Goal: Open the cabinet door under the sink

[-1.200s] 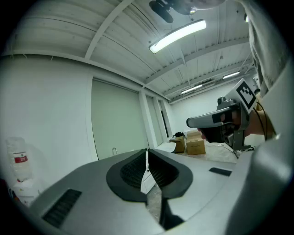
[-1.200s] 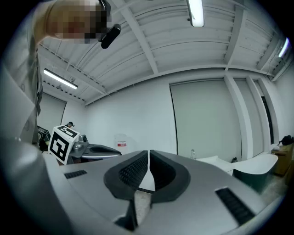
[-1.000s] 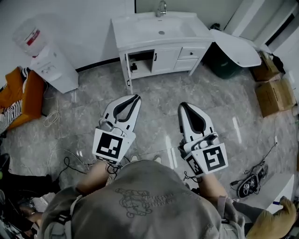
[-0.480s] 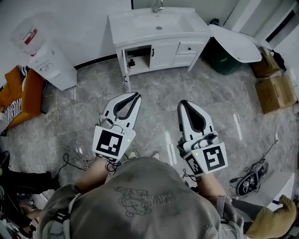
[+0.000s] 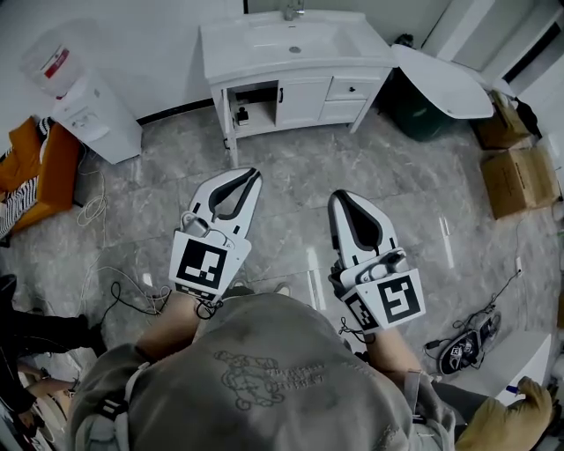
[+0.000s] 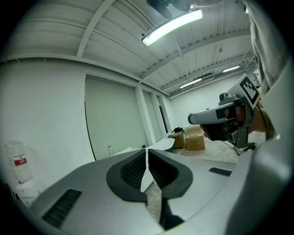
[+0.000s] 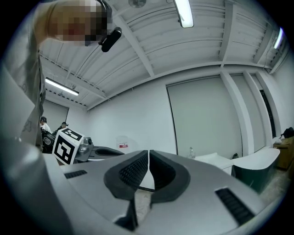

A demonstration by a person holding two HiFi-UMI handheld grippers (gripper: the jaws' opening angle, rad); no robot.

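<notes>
With my left gripper (image 5: 249, 176) and right gripper (image 5: 340, 197) both closed on nothing, well short of the cabinet door (image 5: 303, 99) under the sink (image 5: 291, 44), I should step closer, part one gripper's jaws and grip the dark handle (image 5: 280, 94) squarely

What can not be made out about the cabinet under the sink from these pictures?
1. Head view: the dark item in the open left compartment of the cabinet is too small to identify.
2. Head view: the faucet is cut off by the top edge.
3. Left gripper view: the shut left gripper hides the cabinet doors.
4. Right gripper view: the shut right gripper hides them too.
</notes>
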